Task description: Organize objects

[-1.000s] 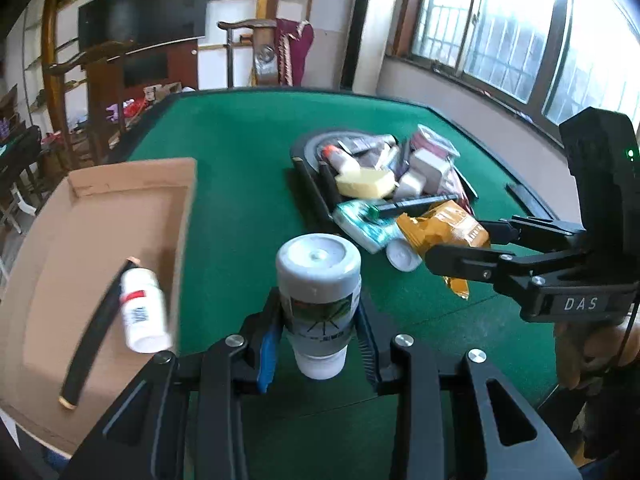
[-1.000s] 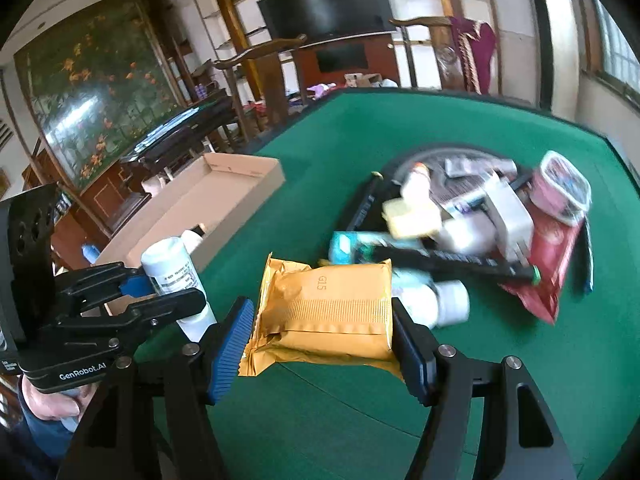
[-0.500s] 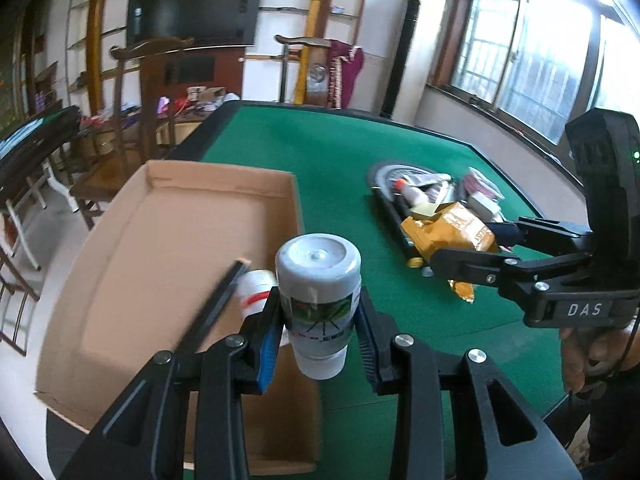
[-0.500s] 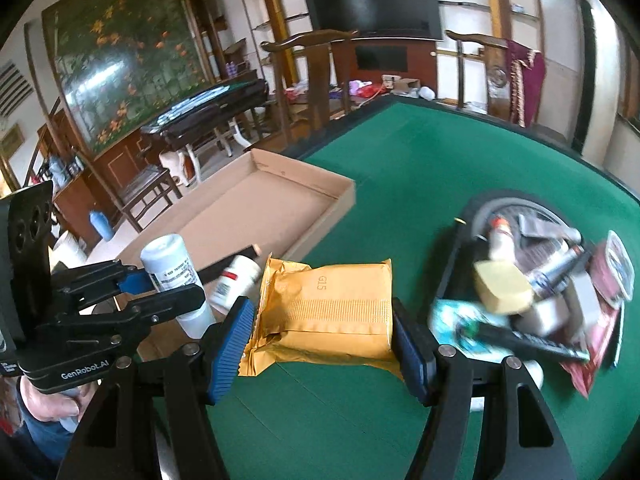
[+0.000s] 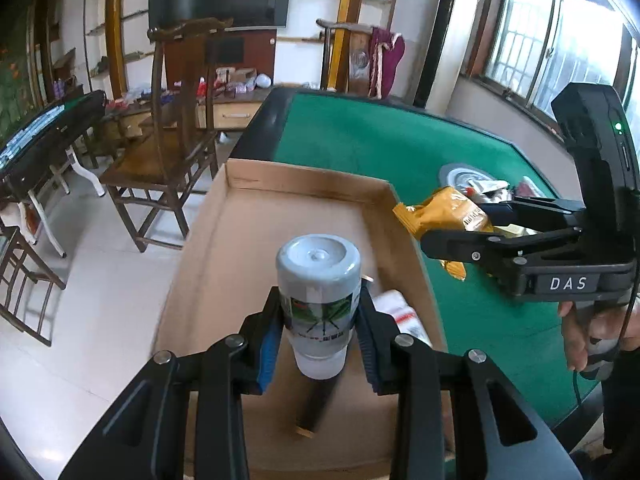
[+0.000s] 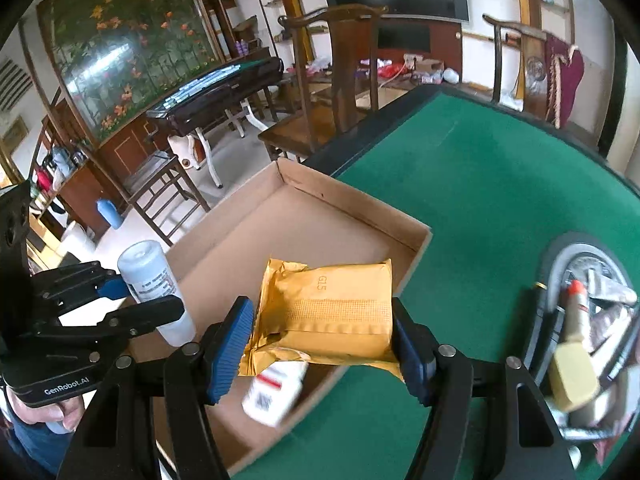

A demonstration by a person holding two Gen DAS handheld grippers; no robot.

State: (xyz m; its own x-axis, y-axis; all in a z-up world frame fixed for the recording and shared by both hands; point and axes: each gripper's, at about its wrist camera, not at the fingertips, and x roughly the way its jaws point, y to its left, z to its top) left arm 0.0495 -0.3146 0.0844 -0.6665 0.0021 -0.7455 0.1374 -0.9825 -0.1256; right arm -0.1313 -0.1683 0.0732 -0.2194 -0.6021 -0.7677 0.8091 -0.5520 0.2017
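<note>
A white bottle (image 5: 318, 304) with a grey cap is gripped upright by the left tongs (image 5: 319, 334) above the cardboard box (image 5: 256, 240). A yellow packet (image 6: 332, 312) is clamped in the right tongs (image 6: 322, 340) over the box's near edge. A small white bottle (image 6: 274, 396) is seen lying in the box. Farther right on the green desk (image 6: 500, 184), a round tray (image 6: 560, 260) is heaped with assorted items.
</note>
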